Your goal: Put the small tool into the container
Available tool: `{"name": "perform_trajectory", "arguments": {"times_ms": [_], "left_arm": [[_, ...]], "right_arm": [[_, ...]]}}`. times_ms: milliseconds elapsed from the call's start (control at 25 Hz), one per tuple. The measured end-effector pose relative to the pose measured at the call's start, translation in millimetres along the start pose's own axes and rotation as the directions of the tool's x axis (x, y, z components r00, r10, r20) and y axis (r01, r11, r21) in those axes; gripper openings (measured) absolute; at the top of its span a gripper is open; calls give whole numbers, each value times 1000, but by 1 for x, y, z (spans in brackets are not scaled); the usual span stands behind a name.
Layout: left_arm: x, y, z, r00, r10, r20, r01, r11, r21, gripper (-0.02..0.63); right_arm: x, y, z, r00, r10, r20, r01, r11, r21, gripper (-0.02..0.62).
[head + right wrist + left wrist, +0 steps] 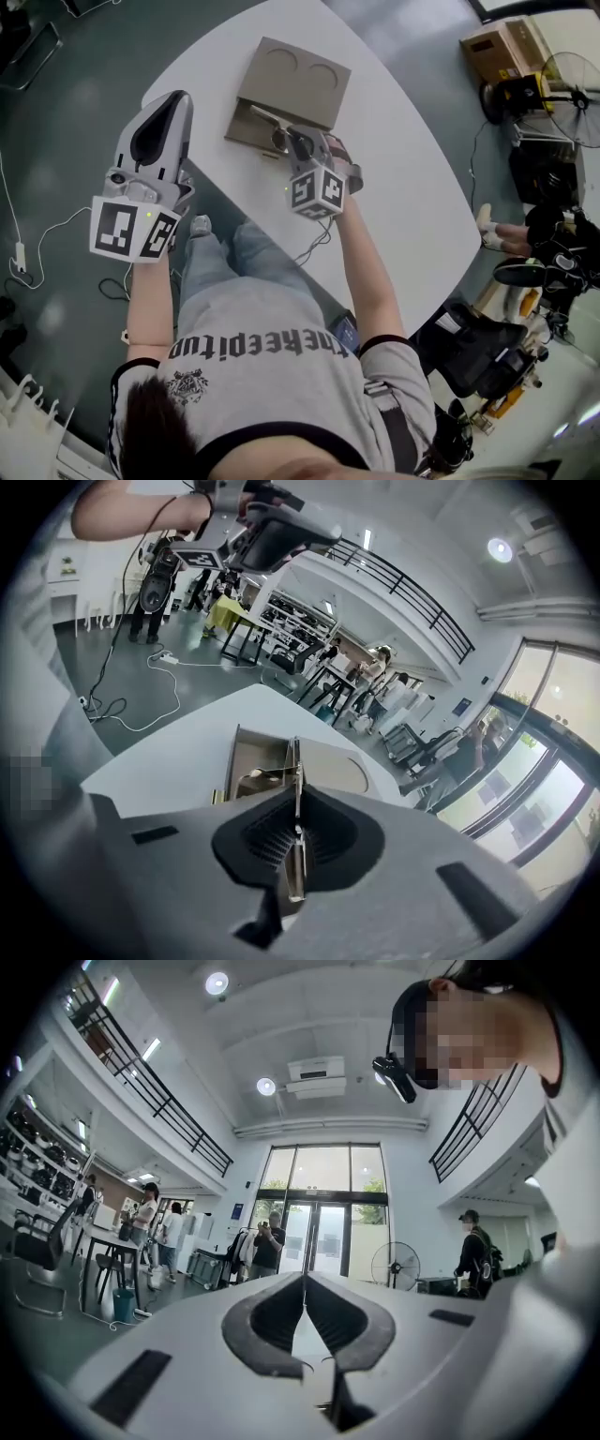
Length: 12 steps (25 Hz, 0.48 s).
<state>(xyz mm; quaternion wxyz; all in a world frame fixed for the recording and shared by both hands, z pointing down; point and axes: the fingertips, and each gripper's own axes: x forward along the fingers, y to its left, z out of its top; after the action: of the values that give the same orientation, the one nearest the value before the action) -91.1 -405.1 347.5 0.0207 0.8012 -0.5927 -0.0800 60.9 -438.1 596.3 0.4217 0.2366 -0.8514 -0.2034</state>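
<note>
The left gripper (177, 99) is held well to the left of the container (300, 84), its jaws pressed together on nothing. The small metal tool (296, 761) is pinched in the jaws of the right gripper (297, 803) and held at the container's open compartment, above the white worktop (403, 187).

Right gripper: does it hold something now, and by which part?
Yes. The right gripper is shut on the small tool, a thin metal piece seen edge-on. Its flat sides are clamped, and one end sticks out in front.

The container (292, 82) is tan, the table (398, 173) white.
</note>
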Motion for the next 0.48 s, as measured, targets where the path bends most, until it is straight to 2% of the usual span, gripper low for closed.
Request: {"name": "perform_trajectory", "arguments": {"times_ms": [480], "left_arm": [[-15, 0, -6, 996, 83, -26, -83, 996, 27, 12]], "right_arm": [[33, 11, -15, 996, 53, -72, -55, 998, -34, 3]]}}
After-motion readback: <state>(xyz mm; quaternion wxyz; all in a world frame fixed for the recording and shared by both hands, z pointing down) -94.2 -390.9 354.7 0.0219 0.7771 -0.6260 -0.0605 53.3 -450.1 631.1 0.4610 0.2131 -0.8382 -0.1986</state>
